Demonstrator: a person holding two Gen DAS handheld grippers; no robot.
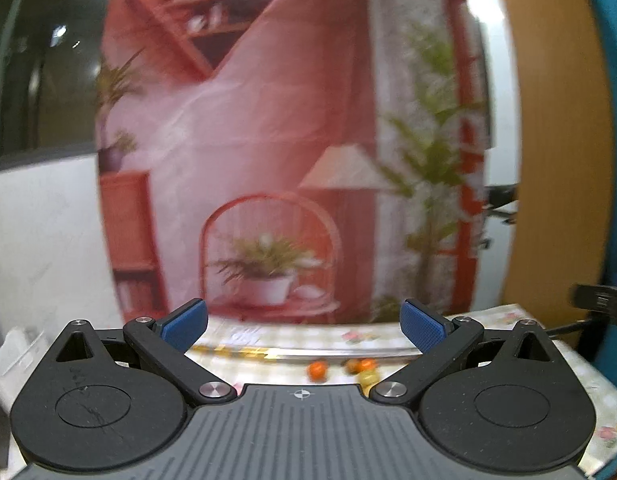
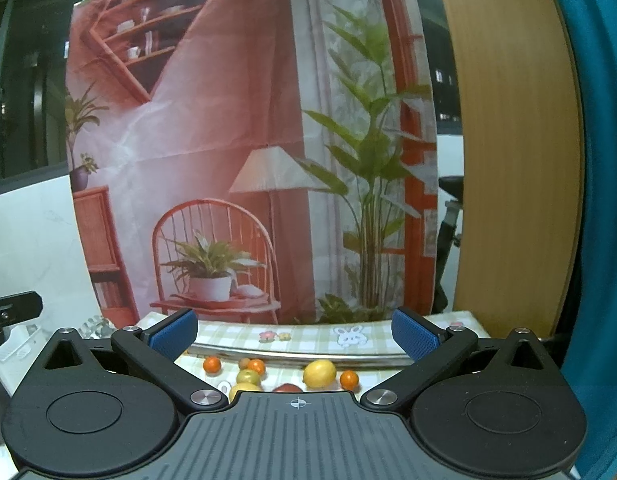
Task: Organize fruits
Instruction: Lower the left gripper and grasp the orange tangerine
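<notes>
Your right gripper [image 2: 294, 334] spread wide and empty, your left gripper [image 1: 304, 322] likewise apart, fruits [image 2: 318, 374] scattered just ahead on the checked tablecloth [image 2: 308, 338], a metal rail [image 2: 292, 354] behind them, printed backdrop [image 2: 244, 140] beyond.

Fruits loose on checked tablecloth: yellow lemon [image 2: 319, 373], small oranges [image 2: 212, 365], greenish fruit [image 2: 248, 377], red one partly hidden.

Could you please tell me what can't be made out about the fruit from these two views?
- Right wrist view: the red fruit and a yellow fruit are cut off by the gripper body.
- Left wrist view: motion blur smears the fruits; kinds and count unclear.
- Neither view shows where the fruit should go.
</notes>
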